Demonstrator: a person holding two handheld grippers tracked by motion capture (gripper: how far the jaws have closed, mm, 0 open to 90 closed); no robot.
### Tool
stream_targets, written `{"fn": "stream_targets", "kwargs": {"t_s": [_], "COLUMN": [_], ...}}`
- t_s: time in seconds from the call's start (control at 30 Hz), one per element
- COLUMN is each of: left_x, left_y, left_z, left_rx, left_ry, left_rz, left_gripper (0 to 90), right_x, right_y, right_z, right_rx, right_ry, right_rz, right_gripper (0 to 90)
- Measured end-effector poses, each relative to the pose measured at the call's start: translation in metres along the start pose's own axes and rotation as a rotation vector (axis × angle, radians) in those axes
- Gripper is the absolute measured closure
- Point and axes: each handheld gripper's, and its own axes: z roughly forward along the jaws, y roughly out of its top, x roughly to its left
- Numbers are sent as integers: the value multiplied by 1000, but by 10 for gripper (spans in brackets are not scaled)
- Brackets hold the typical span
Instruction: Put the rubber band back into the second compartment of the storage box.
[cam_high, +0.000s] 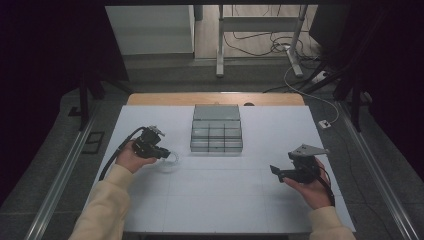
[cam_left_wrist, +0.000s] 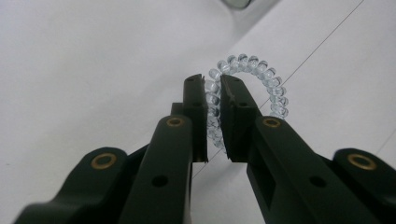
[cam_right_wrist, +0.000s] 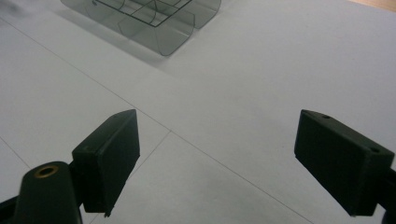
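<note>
A: White bench (cam_high: 215, 195), dark room, metal stand legs at the back. Where was the thing?

B: Clear spiral hair tie (cam_left_wrist: 247, 88), lower left of the bench in the high view (cam_high: 172, 159), just off the left tool (cam_high: 159, 151). In the left gripper view it sat centre frame, with the jaws clamped together on one side of the ring and the rest of the loop sticking out past the tips.

A: Right side?

B: Right tool (cam_right_wrist: 215, 154) had its jaws wide apart, nothing between them, parked at the lower right of the high view (cam_high: 276, 171), pointing toward the middle. Grey compartment box (cam_high: 216, 131) sat upper centre, well apart from both.

A: Step in hand?

B: My guess: lifting the tie off the bench, likely headed for the box. To do it well, keep the squeeze steady, since the coil is springy and only one strand was pinched. Lift straight and carry slowly so it doesn't swing or slip out.

A: Hand pose?

B: Left hand (cam_high: 131, 157) gripped the tool from behind, forearm coming in from the bottom left, tool aimed right and slightly down. Right hand (cam_high: 312, 190) cupped its tool from below.
</note>
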Motion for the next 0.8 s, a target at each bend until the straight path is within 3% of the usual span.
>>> {"fn": "stream_targets", "kwargs": {"t_s": [0.23, 0.4, 0.8], "left_x": [0, 1, -1], "left_y": [1, 0, 1], "left_z": [-24, -35, -64], "left_rx": [-84, -124, -217], "left_ry": [-19, -29, -25], "left_rz": [-15, -37, -46], "left_gripper": [819, 819, 819], "right_x": [0, 0, 0], "right_y": [0, 0, 0], "right_z": [0, 0, 0], "right_rx": [1, 1, 5], "right_ry": [0, 0, -3], "right_rz": [1, -2, -6], "right_gripper": [141, 142, 142]}}
